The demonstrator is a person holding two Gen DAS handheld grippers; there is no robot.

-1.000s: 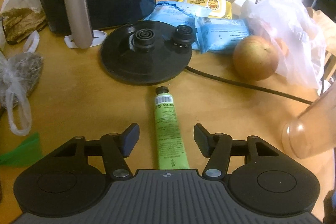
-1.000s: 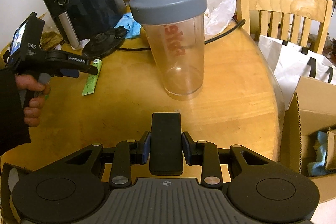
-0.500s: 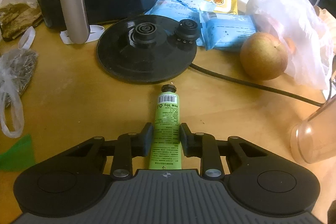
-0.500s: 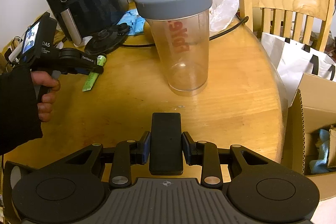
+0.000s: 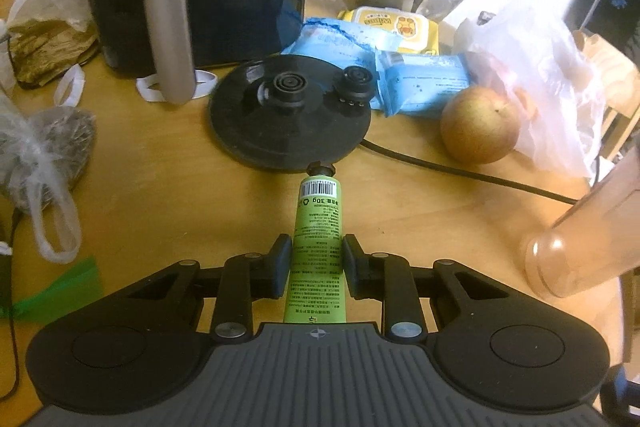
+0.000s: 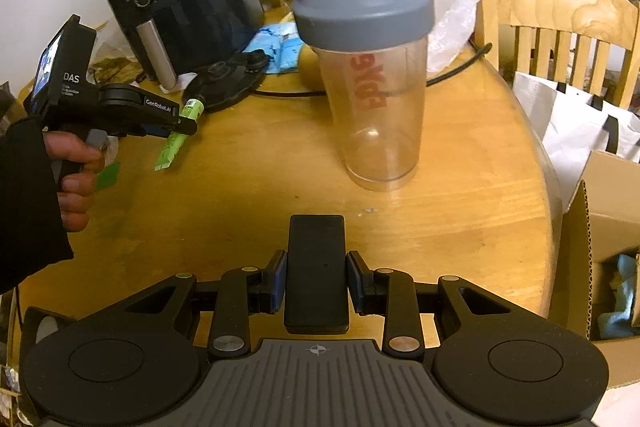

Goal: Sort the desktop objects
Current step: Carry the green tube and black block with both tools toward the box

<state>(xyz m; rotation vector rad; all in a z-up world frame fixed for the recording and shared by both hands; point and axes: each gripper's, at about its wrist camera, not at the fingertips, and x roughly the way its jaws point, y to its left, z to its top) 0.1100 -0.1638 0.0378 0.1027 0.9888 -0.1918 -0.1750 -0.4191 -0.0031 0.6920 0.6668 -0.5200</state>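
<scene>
Left wrist view: my left gripper (image 5: 316, 263) pinches the green tube (image 5: 317, 247) (cap forward); my right gripper (image 6: 316, 281) clamps a black remote (image 6: 316, 273).

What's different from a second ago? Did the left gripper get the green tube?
Yes. The left gripper closed its fingers on the green tube, which had lain between them ungripped, and the tube now hangs tilted above the table in the right wrist view. Unchanged: the right gripper grips the black device; the shaker bottle and kettle base stand where they were.
</scene>
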